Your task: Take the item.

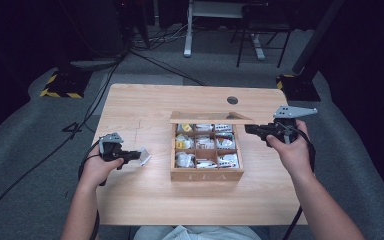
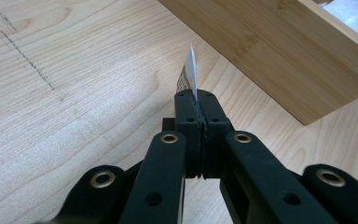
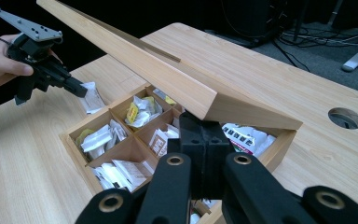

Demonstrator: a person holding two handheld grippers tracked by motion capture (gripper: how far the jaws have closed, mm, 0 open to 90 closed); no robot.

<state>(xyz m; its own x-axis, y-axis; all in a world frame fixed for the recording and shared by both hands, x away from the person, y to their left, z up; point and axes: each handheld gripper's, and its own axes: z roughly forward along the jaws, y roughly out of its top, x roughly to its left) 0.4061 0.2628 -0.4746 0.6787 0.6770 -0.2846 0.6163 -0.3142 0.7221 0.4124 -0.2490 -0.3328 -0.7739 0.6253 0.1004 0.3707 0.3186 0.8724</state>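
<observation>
A wooden tea box with several compartments of tea packets sits mid-table. Its lid is tilted up over the back row. My right gripper is shut, and its tips press under the lid's front corner and hold it raised. My left gripper is left of the box, shut on a white tea packet. In the left gripper view the packet stands edge-on out of the shut tips, near the box wall. The right gripper view shows the left gripper holding that packet just outside the box.
A round cable hole lies in the tabletop behind the box. Bare wood surrounds the box on all sides. Cables, a white desk leg and a black chair frame stand on the grey floor beyond the table.
</observation>
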